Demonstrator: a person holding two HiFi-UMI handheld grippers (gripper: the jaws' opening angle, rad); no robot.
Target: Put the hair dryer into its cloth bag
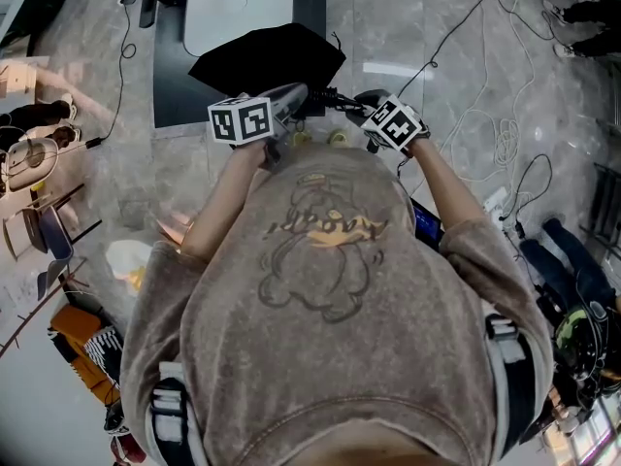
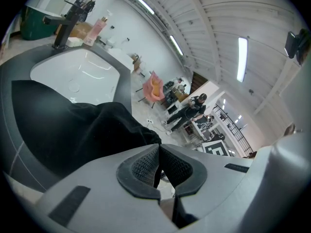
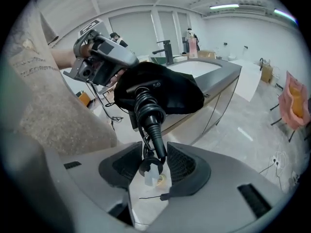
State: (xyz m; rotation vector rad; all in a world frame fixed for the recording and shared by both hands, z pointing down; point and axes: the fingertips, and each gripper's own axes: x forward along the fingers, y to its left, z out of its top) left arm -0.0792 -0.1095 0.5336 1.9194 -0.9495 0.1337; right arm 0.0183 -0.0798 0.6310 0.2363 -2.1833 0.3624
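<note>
The black cloth bag (image 1: 267,56) lies on the dark counter by the sink, bulging. My left gripper (image 1: 291,97) is shut on the bag's near edge; in the left gripper view a fold of black cloth (image 2: 156,171) is pinched between the pads, and the bag (image 2: 68,130) spreads out to the left. In the right gripper view the hair dryer's coiled black cord (image 3: 146,103) hangs out of the bag (image 3: 165,86). Its thick tapered end (image 3: 156,132) runs down between the jaws of my right gripper (image 3: 154,161), which are closed against it. The dryer's body is hidden.
A white sink basin (image 2: 77,74) with a black faucet (image 2: 65,25) sits behind the bag. The counter's edge (image 3: 214,93) drops to a grey tiled floor. White cables (image 1: 505,139) lie on the floor at right. A pink chair (image 3: 294,103) stands further off.
</note>
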